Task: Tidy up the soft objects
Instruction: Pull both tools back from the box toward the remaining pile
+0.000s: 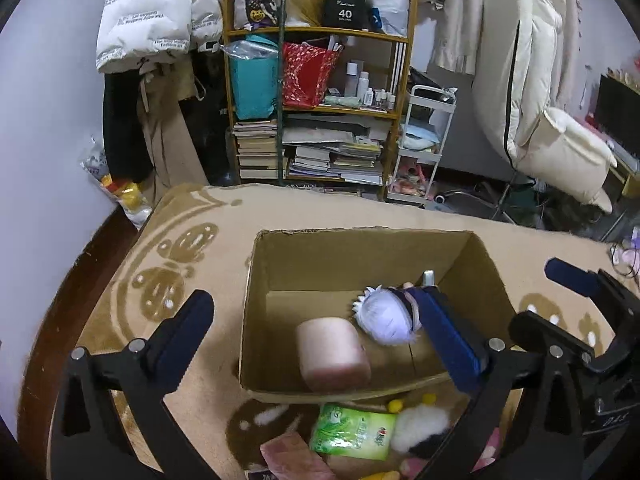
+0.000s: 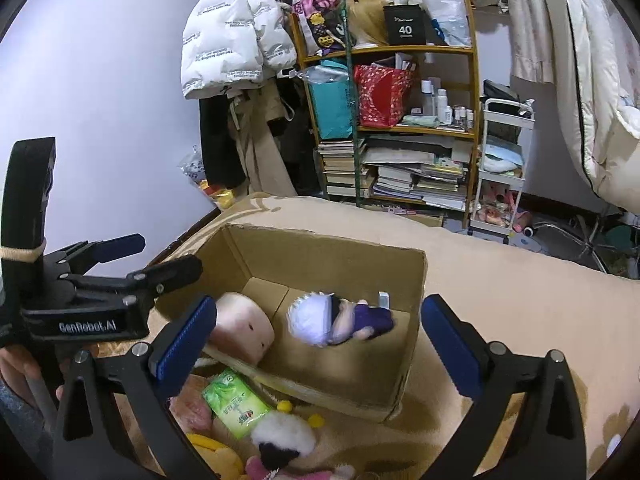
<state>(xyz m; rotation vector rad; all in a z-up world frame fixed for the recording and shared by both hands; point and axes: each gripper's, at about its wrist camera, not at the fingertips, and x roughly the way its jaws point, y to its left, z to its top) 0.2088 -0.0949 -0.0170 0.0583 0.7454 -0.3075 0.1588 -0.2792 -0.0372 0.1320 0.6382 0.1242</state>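
Note:
An open cardboard box [image 1: 360,236] [image 2: 320,238] stands on a tan patterned blanket. Inside it lie a pink plush block [image 1: 332,354] [image 2: 240,332] and a small doll [image 1: 384,316] [image 2: 344,320] with white hair and dark purple clothes. My left gripper [image 1: 316,300] [image 2: 156,258] hangs open over the box's near left side and holds nothing. My right gripper [image 2: 320,308] is open above the box's near edge, also holding nothing. In front of the box lie a green tissue pack [image 1: 352,432] [image 2: 236,404], a white fluffy plush [image 1: 420,428] [image 2: 284,436] and yellow and pink plush toys [image 2: 216,456].
The blanket [image 1: 180,260] spreads wide around the box. Behind it stand a wooden shelf [image 1: 320,120] crammed with books and bags, a white trolley [image 1: 424,148], hanging coats and a cream chair [image 1: 560,148]. A hand [image 2: 16,364] holds the left gripper's handle.

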